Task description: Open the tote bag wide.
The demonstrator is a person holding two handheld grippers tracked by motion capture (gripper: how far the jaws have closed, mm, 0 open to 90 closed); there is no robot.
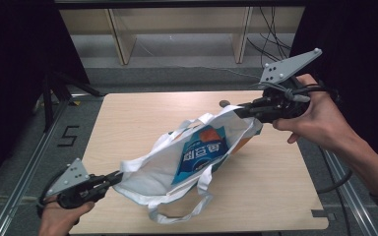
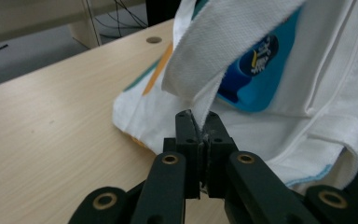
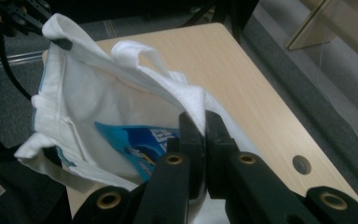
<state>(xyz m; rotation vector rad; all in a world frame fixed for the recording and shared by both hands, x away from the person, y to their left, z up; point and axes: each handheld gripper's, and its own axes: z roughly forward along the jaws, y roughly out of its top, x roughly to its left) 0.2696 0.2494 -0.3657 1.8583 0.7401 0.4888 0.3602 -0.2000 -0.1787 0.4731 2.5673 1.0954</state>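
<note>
White tote bag (image 1: 177, 172) stretched open above wooden table (image 1: 128, 123), blue packet (image 1: 199, 152) lying in its mouth. Left gripper (image 1: 119, 178) clamped on near rim, right gripper (image 1: 240, 111) pinching far rim. Risk: thin cloth slipping from either pinch under tension, mouth collapsing, packet sliding out. Left hand (image 1: 59, 219) low; right hand (image 1: 320, 115) raised, wrist angled inward.
</note>
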